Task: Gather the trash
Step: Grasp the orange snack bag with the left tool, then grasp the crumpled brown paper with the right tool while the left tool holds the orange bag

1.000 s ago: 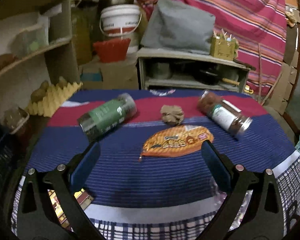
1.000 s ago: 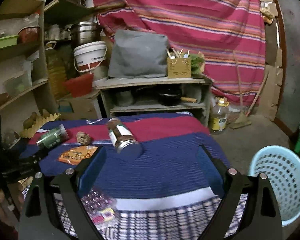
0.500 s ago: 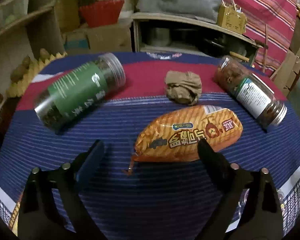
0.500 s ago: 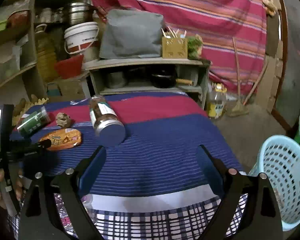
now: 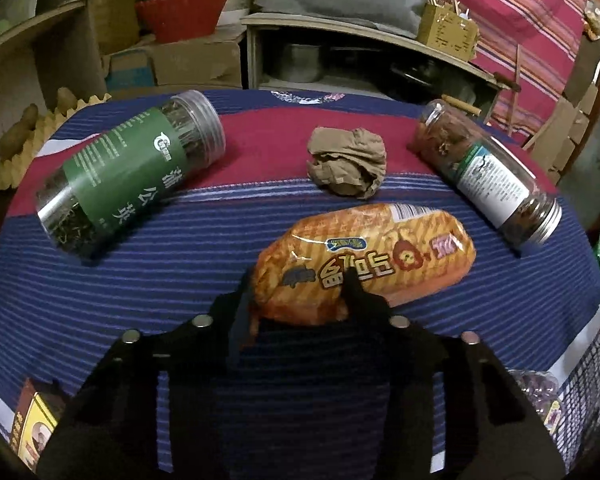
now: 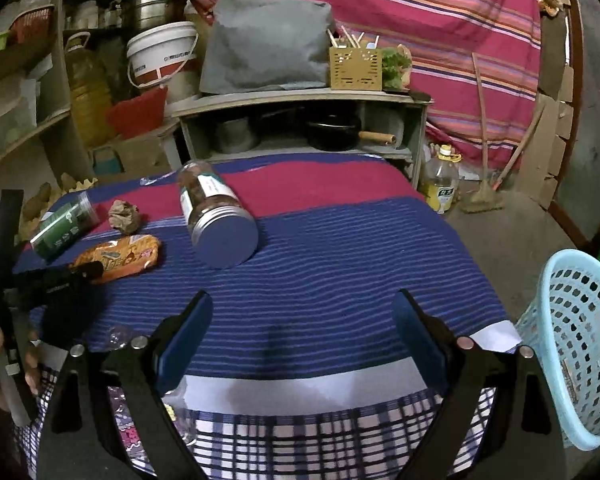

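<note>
pickup step: left hand-held gripper (image 5: 300, 288) is closing on the near-left end of the orange snack packet (image 5: 364, 260); right hand-held gripper (image 6: 302, 320) gapes empty. next, lift toward the blue basket (image 6: 572, 344).

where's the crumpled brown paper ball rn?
Left wrist view: crumpled brown paper ball sits centre on the striped tablecloth, just behind the orange snack bag, between the green-label jar and brown-filled jar.

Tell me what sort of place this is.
Probably a cluttered home storeroom or kitchen corner: shelves with a metal pot and a white bucket, a cooking-oil jug, and a striped cloth hung behind.
</note>
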Demonstrator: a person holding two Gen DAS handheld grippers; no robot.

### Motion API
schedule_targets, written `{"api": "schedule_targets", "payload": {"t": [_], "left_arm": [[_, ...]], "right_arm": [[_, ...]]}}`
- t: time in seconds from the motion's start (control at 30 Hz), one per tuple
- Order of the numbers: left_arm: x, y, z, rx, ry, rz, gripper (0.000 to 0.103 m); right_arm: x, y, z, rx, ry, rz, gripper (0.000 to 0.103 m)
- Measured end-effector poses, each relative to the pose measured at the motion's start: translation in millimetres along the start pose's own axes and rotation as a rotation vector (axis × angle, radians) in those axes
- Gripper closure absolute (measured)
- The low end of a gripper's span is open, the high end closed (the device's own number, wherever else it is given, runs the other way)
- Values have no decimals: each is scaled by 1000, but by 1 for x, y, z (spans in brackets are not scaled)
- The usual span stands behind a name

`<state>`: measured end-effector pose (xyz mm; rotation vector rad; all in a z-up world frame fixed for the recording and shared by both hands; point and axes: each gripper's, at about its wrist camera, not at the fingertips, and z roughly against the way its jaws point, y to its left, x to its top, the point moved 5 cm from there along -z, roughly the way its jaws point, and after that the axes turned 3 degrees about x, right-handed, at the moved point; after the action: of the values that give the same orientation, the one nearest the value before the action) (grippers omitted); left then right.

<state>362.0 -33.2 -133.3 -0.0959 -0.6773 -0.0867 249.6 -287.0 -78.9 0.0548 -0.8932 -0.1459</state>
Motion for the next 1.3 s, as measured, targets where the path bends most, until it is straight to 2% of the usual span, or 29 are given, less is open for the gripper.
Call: {"api": "schedule_targets", "payload": {"t": [0.07, 0.1, 0.2, 0.33, 0.5, 0.67, 0.77, 0.87, 0.97, 1.2, 1.3], "left_arm": [[-1, -2, 2, -13, -2, -11, 75], [-2, -4, 3, -22, -3, -22, 84], [-4, -6, 7, -36, -9, -51, 88], [-1, 6, 18, -27, -42, -44, 89], [14, 46, 54, 55, -137, -46, 89], [27, 91, 86, 123, -215, -18, 89], [35, 120, 95, 170, -250, 11, 89], [39, 151, 99, 203, -264, 65, 89], [41, 174, 99, 192, -271, 138, 89], [38, 187, 85, 207, -254, 157, 89], [36, 185, 81, 211, -246, 156, 89]], "right_arm": [[-2, 6, -2, 0, 7, 12, 14], [-3, 8, -2, 1, 9, 17, 14], [-5, 21, -4, 10, 15, 48, 14], [1, 42, -5, 29, 5, 86, 14], [20, 73, -14, 78, -8, 93, 14], [40, 126, -34, 135, -3, 136, 14], [44, 150, -48, 140, 9, 173, 14], [46, 170, -69, 137, 47, 209, 14], [47, 185, -90, 130, 86, 216, 14], [53, 210, -130, 138, 164, 206, 14], [52, 215, -143, 91, 184, 230, 18]]}}
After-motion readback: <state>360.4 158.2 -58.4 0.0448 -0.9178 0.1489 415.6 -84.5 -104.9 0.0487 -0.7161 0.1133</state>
